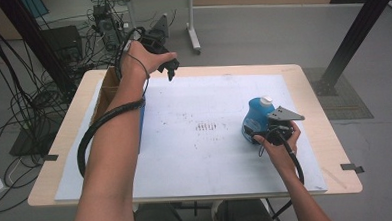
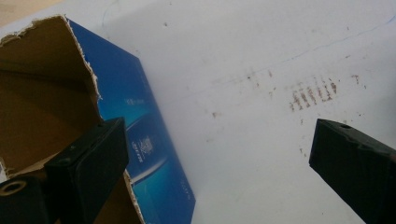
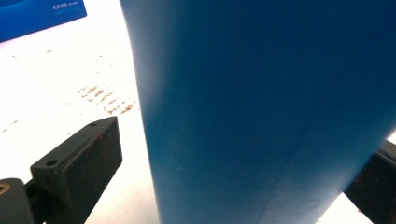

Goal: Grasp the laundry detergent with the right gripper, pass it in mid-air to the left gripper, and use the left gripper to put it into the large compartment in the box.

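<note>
A blue bottle (image 1: 257,119) with a white cap, a blue-printed brown box (image 2: 140,126), a white mat (image 1: 211,155) flecked rusty brown.

One blue bottle (image 1: 257,119), one open cardboard box (image 1: 111,91) (blue outside), one white mat (image 1: 201,160), two grippers (image 1: 169,69) (image 1: 265,137).

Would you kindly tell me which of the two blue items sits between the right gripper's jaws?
The blue plastic bottle with the white cap, standing right of centre; the blue cardboard box lies open at the table's left edge.
</note>
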Tool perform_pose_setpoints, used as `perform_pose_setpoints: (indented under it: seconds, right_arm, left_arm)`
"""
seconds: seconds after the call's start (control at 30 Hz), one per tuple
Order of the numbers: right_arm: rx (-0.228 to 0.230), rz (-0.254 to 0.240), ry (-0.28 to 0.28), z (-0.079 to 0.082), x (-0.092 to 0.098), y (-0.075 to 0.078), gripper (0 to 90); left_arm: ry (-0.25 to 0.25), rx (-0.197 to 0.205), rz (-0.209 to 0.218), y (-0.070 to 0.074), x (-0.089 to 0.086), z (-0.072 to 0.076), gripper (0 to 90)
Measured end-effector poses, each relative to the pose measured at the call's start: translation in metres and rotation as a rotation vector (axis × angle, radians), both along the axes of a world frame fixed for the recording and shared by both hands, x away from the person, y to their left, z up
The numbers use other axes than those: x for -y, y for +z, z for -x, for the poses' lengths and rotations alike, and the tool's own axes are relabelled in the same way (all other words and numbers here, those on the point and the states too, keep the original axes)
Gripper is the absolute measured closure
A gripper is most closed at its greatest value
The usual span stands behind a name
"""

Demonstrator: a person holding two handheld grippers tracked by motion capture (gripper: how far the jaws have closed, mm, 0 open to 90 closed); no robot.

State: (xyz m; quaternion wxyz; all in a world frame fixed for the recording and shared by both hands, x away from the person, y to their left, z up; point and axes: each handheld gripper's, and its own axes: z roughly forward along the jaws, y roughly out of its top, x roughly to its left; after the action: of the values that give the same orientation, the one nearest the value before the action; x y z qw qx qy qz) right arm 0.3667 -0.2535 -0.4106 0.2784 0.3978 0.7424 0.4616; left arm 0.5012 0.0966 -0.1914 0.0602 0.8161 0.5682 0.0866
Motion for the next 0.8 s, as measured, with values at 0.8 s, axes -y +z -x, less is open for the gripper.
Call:
perform_pose_setpoints:
  seconds: [0.8]
  right_arm:
    - [0.006, -0.012, 0.004, -0.0003, -0.0035, -0.0017, 1.0]
  left_arm:
    - [0.002, 0.001, 0.007, -0.0008, -0.0024, -0.0008, 5.4]
